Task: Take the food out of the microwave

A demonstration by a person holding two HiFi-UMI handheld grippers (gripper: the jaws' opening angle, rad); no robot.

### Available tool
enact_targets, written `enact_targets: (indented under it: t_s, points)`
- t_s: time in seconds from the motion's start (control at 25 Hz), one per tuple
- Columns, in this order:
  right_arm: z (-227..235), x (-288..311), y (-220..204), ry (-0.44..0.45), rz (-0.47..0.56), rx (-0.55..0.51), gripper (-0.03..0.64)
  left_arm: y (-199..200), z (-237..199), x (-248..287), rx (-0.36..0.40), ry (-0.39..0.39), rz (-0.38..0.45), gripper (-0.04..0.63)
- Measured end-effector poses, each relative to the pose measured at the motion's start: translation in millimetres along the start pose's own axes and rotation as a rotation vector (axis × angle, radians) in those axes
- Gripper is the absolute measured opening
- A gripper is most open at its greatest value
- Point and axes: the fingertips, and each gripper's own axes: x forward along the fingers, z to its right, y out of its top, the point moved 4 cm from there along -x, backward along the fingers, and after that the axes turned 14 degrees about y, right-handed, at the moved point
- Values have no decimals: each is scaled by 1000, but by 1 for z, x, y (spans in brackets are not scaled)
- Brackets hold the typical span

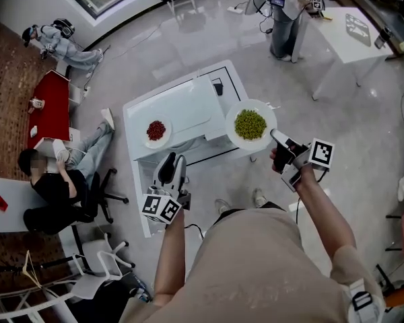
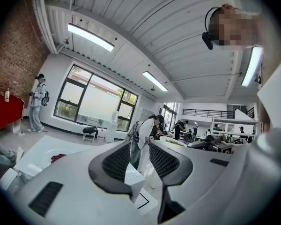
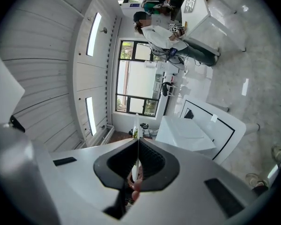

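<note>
My right gripper (image 1: 276, 138) is shut on the rim of a white plate of green peas (image 1: 250, 124), holding it level in the air beside the right side of the white microwave (image 1: 188, 99). In the right gripper view the plate (image 3: 136, 125) shows edge-on between the closed pads, with the microwave (image 3: 210, 121) to the right. A second white plate with red food (image 1: 156, 130) rests on the white top to the left. My left gripper (image 1: 172, 161) is open and holds nothing, near the front edge below the red food; its pads (image 2: 118, 162) stand apart.
A person sits on an office chair (image 1: 97, 197) at the left by a red table (image 1: 50, 106). Another person stands at the back (image 1: 283, 19) next to a white table (image 1: 353, 29). White chairs (image 1: 87, 274) are at the lower left.
</note>
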Motion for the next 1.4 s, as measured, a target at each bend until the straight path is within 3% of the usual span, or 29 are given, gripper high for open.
enact_targets:
  t_s: [0.52, 1.4]
  points:
    - [42, -85, 31, -93, 72, 20, 12, -27, 52, -11, 29, -17, 0, 118]
    - [128, -156, 48, -172, 59, 61, 13, -140, 60, 8, 44, 112, -147, 118]
